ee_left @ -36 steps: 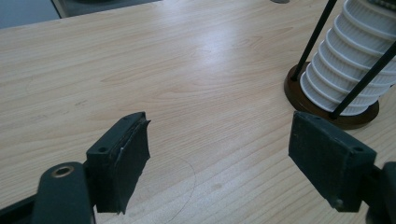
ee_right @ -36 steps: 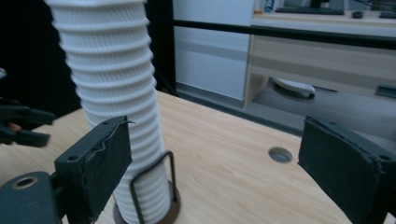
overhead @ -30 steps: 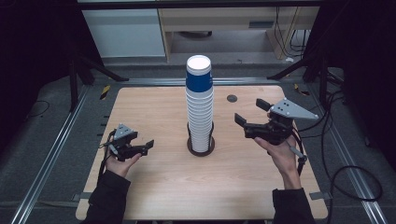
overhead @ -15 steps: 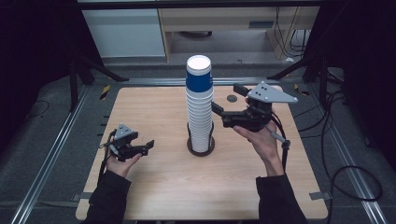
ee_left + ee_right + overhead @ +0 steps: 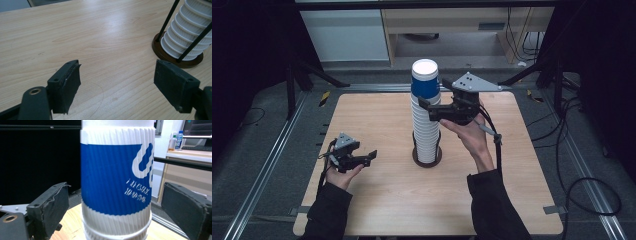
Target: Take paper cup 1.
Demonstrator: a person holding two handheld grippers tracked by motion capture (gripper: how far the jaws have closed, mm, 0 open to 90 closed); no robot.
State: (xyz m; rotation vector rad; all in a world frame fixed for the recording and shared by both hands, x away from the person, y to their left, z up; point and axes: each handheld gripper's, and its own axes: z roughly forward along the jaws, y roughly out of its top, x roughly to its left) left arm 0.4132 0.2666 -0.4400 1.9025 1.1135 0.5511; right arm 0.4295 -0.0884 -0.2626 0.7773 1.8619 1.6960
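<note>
A tall stack of ribbed white paper cups (image 5: 426,131) stands at the table's middle in a dark round holder (image 5: 427,159) with thin black rods. The top cup (image 5: 424,82) wears a blue sleeve. My right gripper (image 5: 432,95) is raised beside that top cup, open. In the right gripper view the blue cup (image 5: 116,175) sits between the two spread jaws of the right gripper (image 5: 120,212), and contact is not clear. My left gripper (image 5: 369,156) rests low over the table at the front left, open and empty. In the left gripper view, the left gripper (image 5: 122,85) faces bare wood, with the stack's foot (image 5: 185,32) at upper right.
The wooden table (image 5: 377,200) has open room at left, front and right of the stack. Metal rails (image 5: 272,150) run along both sides on the floor. Cables (image 5: 582,190) trail at the right. A cabinet (image 5: 352,30) stands behind the table.
My right gripper rose and moved left from the table's right side to the stack's top, so its jaws now flank the blue cup. The left gripper stayed put.
</note>
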